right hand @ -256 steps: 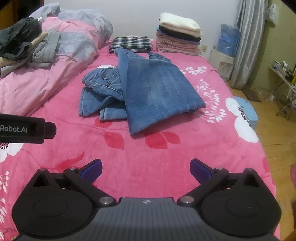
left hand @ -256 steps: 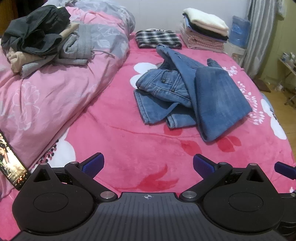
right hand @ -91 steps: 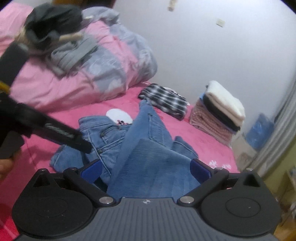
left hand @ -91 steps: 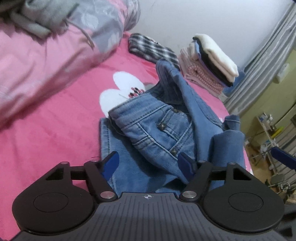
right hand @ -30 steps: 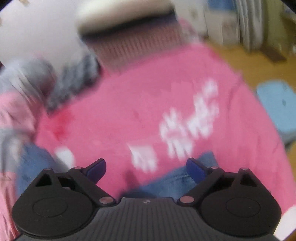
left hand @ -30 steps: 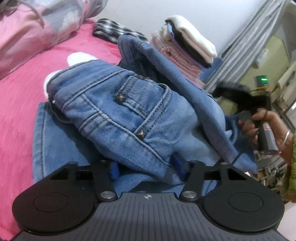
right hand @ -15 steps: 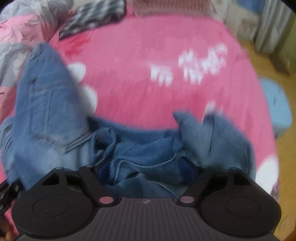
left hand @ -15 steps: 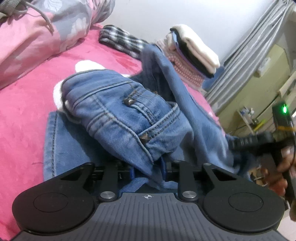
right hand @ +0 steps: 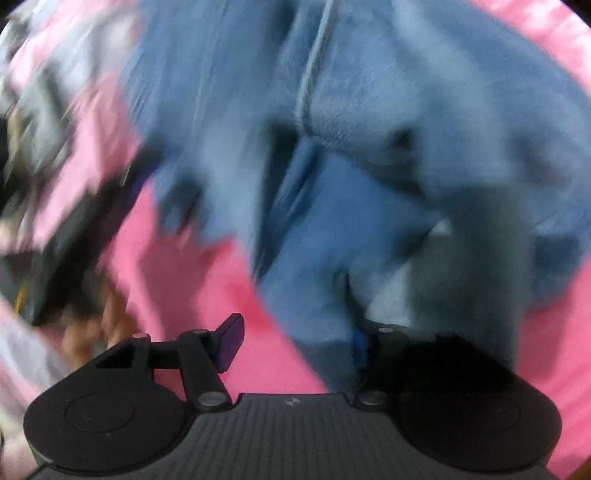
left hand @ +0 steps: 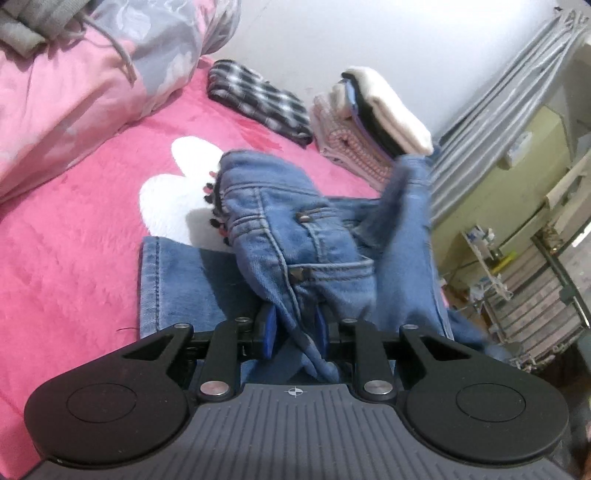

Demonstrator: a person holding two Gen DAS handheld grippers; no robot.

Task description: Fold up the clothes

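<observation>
Clamped a second ago, your left gripper [left hand: 293,328] now pinches the jeans [left hand: 295,236] at frame centre, while your right gripper [right hand: 295,341] is closing around blurred denim, so unfolding can begin.

White wall [left hand: 332,33], grey curtain [left hand: 491,110]

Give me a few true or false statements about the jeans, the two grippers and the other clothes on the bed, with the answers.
1. The left gripper is shut on the blue denim jeans. True.
2. The jeans lie on a green bedspread. False: the pink floral bedspread is under them.
3. A folded black-and-white checked garment lies beyond the jeans. True.
4. The right gripper has clamped the denim. False: its jaws are closing, denim between them.
5. The stack of folded clothes is topped by something red. False: cream.
</observation>
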